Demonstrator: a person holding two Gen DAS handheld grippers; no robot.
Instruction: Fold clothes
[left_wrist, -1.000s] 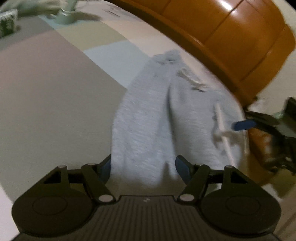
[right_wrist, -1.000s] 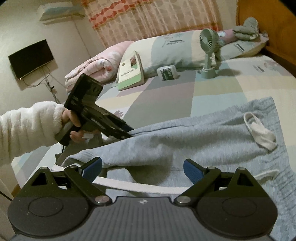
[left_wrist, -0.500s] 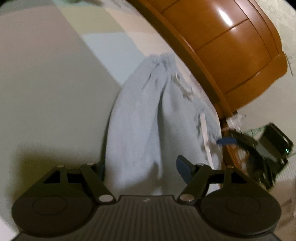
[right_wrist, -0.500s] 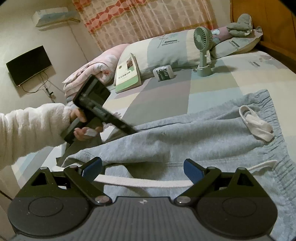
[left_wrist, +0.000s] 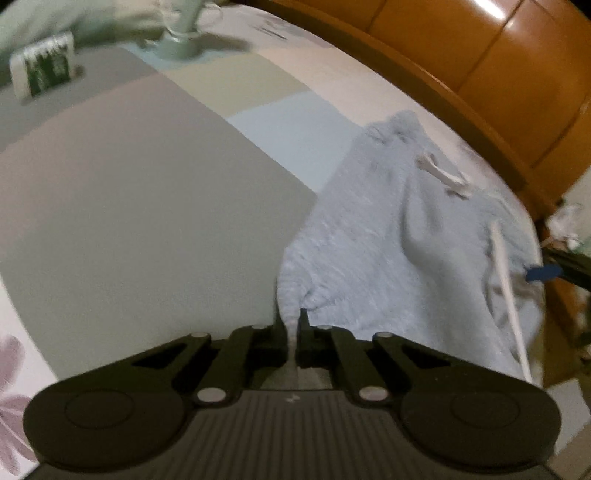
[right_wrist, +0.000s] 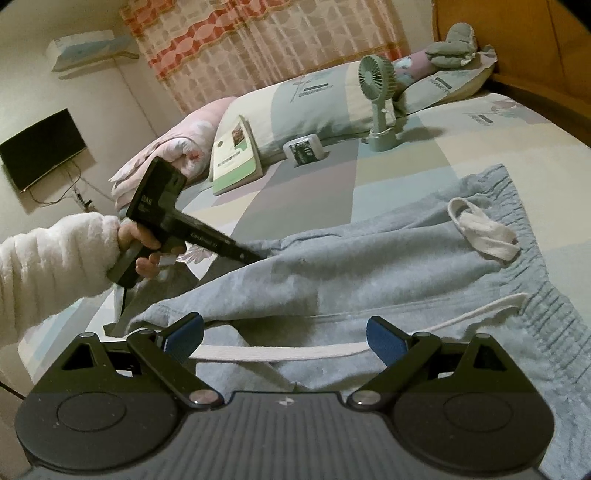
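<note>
Left gripper (left_wrist: 293, 332) pinching an edge fold of the light grey drawstring sweatpants (right_wrist: 369, 266), spread on the pastel patchwork bedsheet (right_wrist: 295, 192), right gripper (right_wrist: 284, 334) spread wide above them.

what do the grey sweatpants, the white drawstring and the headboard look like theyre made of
Grey sweatpants: soft heathered knit, probably cotton fleece; matte, it bunches and has a ribbed gathered waistband.
White drawstring: flat woven tape, likely cotton; limp and matte.
Headboard: wood or wood veneer with glossy orange-brown varnish; it shows bright highlights and panel seams.
</note>
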